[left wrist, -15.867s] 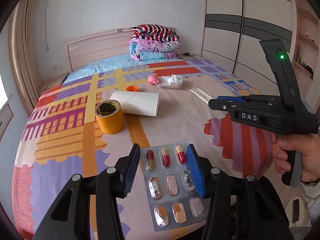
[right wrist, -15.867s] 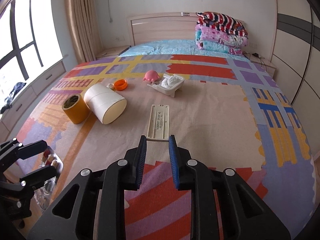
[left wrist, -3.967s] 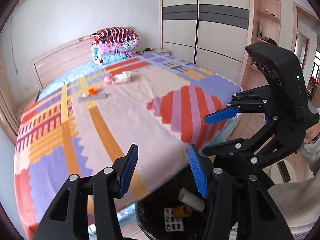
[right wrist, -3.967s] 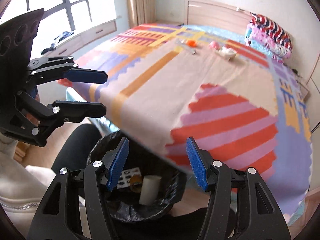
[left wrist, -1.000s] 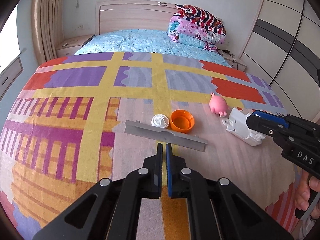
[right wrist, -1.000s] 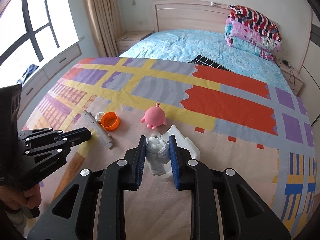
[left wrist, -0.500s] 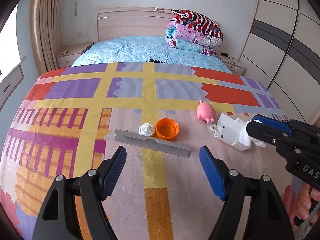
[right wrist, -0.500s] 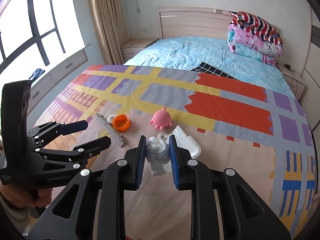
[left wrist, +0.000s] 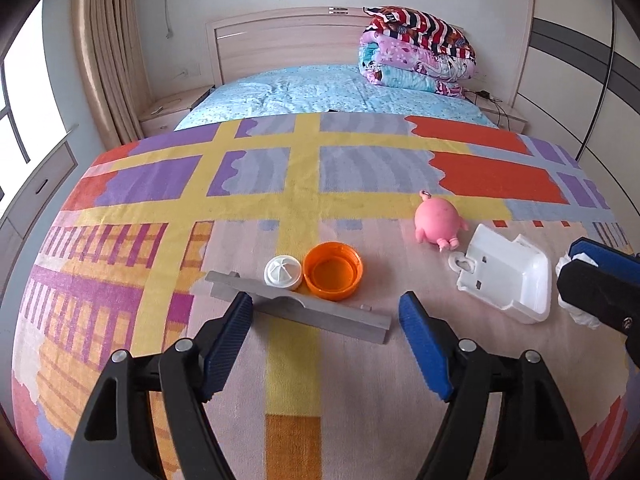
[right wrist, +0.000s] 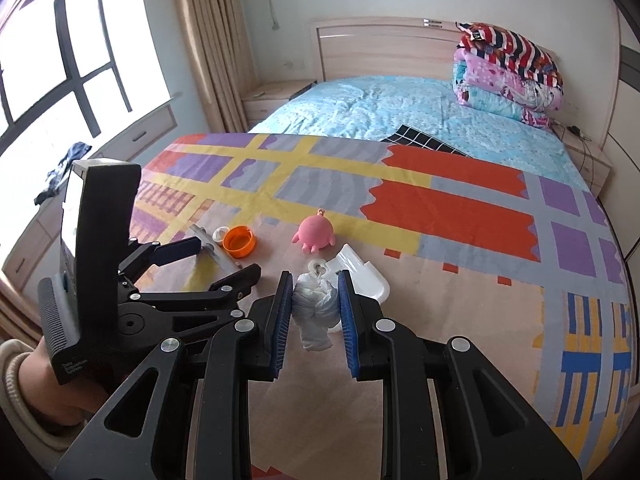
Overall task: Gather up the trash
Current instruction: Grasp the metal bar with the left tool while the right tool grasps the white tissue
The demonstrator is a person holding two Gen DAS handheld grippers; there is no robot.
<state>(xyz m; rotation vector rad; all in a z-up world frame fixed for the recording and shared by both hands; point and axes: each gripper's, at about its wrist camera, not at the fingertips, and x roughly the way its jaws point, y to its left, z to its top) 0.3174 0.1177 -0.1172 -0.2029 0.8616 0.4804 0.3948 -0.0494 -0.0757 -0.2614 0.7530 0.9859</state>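
A grey plastic strip [left wrist: 300, 307] lies on the bed blanket, with a small white cap [left wrist: 282, 272] and an orange cap [left wrist: 333, 271] just behind it. My left gripper [left wrist: 325, 316] is open, its jaws on either side of the strip's near edge. My right gripper [right wrist: 314, 303] is shut on a crumpled white tissue [right wrist: 314, 312], held above the blanket beside a white plastic tray [right wrist: 362, 276]. The tray [left wrist: 502, 274] and the tissue [left wrist: 576, 280] also show in the left wrist view. The left gripper shows in the right wrist view [right wrist: 208, 258].
A pink pig toy [left wrist: 438, 222] lies behind the tray on the patterned blanket [left wrist: 360, 168]. Folded quilts [left wrist: 416, 54] are stacked by the headboard [left wrist: 280, 40]. A window and curtain [right wrist: 208, 40] are at the left, a wardrobe [left wrist: 580, 60] at the right.
My left gripper went from shut to wide open and moved closer to the grey strip. My right gripper stays shut on the tissue and has lifted it back from the tray.
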